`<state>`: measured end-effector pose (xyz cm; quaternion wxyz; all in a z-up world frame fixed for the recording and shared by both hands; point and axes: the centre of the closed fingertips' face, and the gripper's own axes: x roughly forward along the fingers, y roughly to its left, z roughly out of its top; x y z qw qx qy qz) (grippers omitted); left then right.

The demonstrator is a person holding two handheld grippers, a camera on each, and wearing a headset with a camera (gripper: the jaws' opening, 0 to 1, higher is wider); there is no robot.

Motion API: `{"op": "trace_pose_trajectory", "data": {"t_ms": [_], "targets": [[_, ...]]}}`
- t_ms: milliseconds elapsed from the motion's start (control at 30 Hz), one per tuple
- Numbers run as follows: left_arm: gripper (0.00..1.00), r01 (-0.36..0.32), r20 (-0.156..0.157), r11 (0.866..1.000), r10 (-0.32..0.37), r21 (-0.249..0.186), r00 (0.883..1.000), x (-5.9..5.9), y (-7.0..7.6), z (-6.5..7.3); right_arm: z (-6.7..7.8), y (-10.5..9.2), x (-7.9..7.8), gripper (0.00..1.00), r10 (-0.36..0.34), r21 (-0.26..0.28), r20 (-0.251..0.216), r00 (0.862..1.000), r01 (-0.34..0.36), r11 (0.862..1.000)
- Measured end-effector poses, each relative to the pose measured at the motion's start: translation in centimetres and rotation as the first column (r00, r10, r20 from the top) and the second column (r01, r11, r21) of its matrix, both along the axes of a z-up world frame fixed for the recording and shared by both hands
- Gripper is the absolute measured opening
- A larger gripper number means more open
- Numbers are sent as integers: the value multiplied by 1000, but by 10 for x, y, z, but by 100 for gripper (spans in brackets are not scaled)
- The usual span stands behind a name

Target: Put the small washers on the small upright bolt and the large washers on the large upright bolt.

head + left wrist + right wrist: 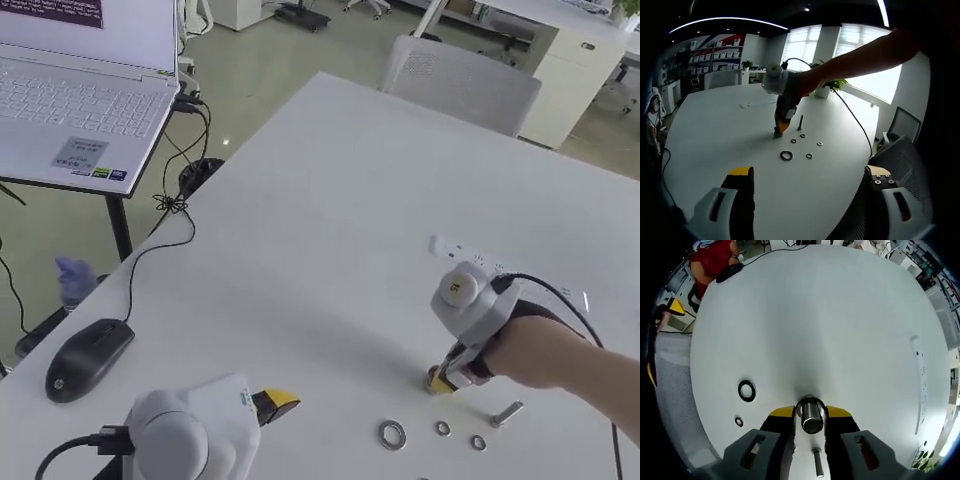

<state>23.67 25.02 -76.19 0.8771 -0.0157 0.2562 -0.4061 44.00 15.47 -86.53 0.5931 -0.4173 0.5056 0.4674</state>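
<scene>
My right gripper [447, 377] points down at the white table [330, 230] and is shut on the large bolt [811, 422], which stands upright on its head between the yellow pads [782, 413]. The small bolt [507, 413] lies flat just behind it. A large washer [391, 434] and two small washers [442, 428] lie loose in front of the bolt; the left gripper view shows several small washers [802, 135] around the large washer [786, 155]. My left gripper [810, 180] hovers open at the near-left, well away from the washers, holding nothing.
A black mouse [88, 358] sits near the table's left edge. A laptop [80, 90] stands on a side stand to the left, with cables [180, 190] hanging down. A white power strip [470, 255] lies beyond the right gripper. A grey chair [455, 80] stands at the far edge.
</scene>
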Motion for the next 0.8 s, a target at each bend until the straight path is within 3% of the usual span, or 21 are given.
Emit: {"op": "trace_pose_trajectory", "data": {"t_ms": [800], "targets": [[89,9,-19,1000,-9,-4,1000,-2,-5,-2,-2,-3,1,22,-4,-2,-11,1000,4,1000]]}}
